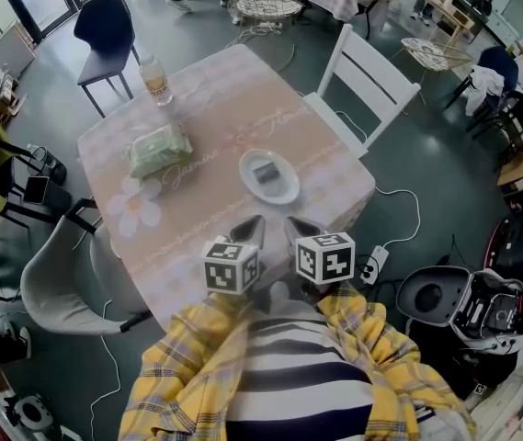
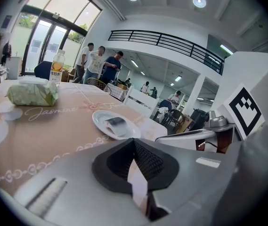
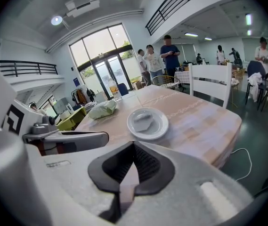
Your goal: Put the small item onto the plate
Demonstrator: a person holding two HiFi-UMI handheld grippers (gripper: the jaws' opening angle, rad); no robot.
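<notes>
A white plate (image 1: pixel 279 191) lies on the cloth-covered table (image 1: pixel 206 108), with a small dark flat item (image 1: pixel 264 172) resting on it. Both grippers hover at the table's near edge, short of the plate. My left gripper (image 1: pixel 249 225) is shut with nothing between its jaws, and my right gripper (image 1: pixel 301 227) beside it is likewise shut and empty. In the left gripper view the plate (image 2: pixel 106 125) and item (image 2: pixel 115 122) sit just beyond the closed tips (image 2: pixel 134 144). The right gripper view shows the plate (image 3: pixel 161 126) and item (image 3: pixel 144 120) ahead of its closed tips (image 3: pixel 134 146).
A green tissue pack (image 1: pixel 158 150) lies left of the plate and a drink bottle (image 1: pixel 155 79) stands at the far left corner. A white chair (image 1: pixel 362 85) is at the table's right, a grey chair (image 1: pixel 63 278) at its left. People stand far off.
</notes>
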